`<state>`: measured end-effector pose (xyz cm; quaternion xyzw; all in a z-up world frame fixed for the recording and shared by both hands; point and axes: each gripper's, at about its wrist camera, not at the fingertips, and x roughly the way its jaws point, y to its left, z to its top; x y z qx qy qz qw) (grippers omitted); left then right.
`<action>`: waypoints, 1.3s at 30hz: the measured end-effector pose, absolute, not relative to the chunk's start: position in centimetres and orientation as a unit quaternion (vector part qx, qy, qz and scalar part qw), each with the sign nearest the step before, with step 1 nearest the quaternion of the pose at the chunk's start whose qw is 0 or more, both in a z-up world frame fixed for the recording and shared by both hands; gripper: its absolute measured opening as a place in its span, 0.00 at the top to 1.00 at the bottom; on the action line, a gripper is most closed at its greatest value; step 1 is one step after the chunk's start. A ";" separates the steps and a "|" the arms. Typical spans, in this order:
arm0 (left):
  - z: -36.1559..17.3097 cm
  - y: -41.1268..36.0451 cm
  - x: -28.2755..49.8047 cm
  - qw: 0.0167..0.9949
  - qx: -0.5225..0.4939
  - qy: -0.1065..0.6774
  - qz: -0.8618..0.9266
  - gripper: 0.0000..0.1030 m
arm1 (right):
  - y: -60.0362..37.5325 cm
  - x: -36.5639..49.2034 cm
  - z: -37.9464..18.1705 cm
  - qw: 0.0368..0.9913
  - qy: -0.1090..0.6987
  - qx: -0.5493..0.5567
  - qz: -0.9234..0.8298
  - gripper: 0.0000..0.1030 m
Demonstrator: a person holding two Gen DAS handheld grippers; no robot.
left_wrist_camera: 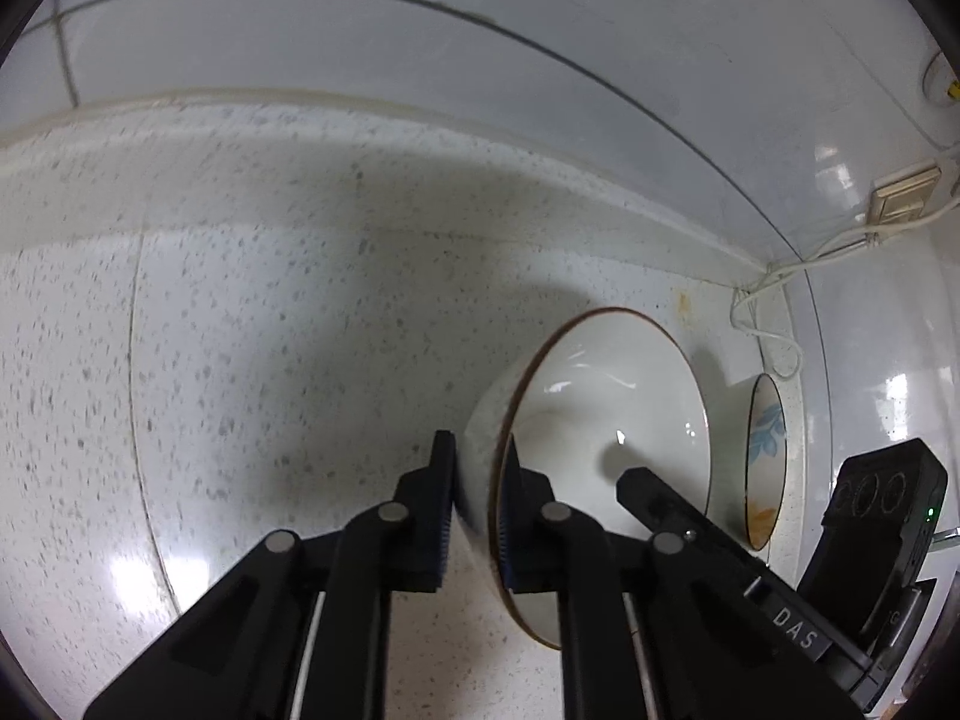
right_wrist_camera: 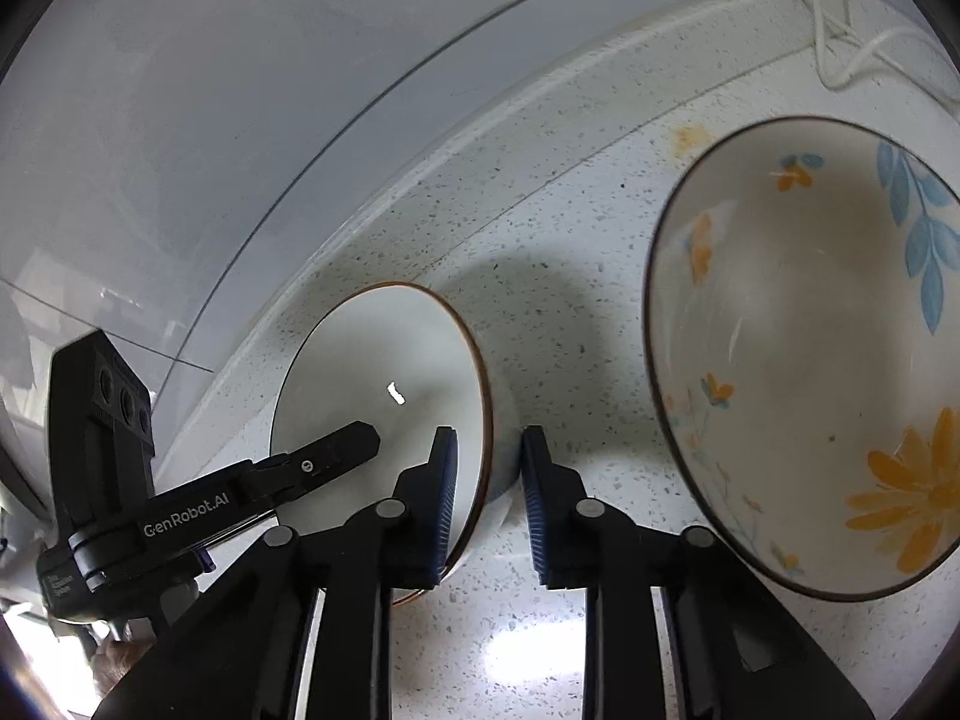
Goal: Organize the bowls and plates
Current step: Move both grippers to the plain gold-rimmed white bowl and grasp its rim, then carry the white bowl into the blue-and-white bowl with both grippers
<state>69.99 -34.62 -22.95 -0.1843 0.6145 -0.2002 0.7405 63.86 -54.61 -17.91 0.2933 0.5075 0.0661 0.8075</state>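
Observation:
A white bowl with a thin brown rim (left_wrist_camera: 606,420) sits on the speckled counter. My left gripper (left_wrist_camera: 480,504) is shut on its near-left rim, one finger outside the wall, one inside. In the right wrist view the same white bowl (right_wrist_camera: 384,384) has my right gripper (right_wrist_camera: 489,498) straddling its right rim, left finger inside, right finger outside with a small gap. A floral bowl with blue leaves and orange flowers (right_wrist_camera: 804,360) stands to the right; it also shows in the left wrist view (left_wrist_camera: 765,462).
The speckled white counter (left_wrist_camera: 270,330) ends at a tiled back wall (left_wrist_camera: 420,42). A white cable (left_wrist_camera: 774,324) lies in the back right corner below a wall socket (left_wrist_camera: 903,198). The other gripper's body shows at each view's edge.

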 end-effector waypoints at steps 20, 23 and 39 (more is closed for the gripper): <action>-14.6 -28.4 57.2 0.743 -0.226 0.600 -0.192 0.88 | -50.5 54.0 -11.0 0.814 0.509 0.256 0.112 0.81; -12.7 -26.4 54.2 0.749 -0.232 0.590 -0.192 0.88 | -49.3 51.7 -9.4 0.817 0.504 0.253 0.122 0.81; -9.3 -19.5 39.6 0.754 -0.242 0.577 -0.200 0.88 | -44.6 37.0 -5.0 0.823 0.496 0.217 0.173 0.80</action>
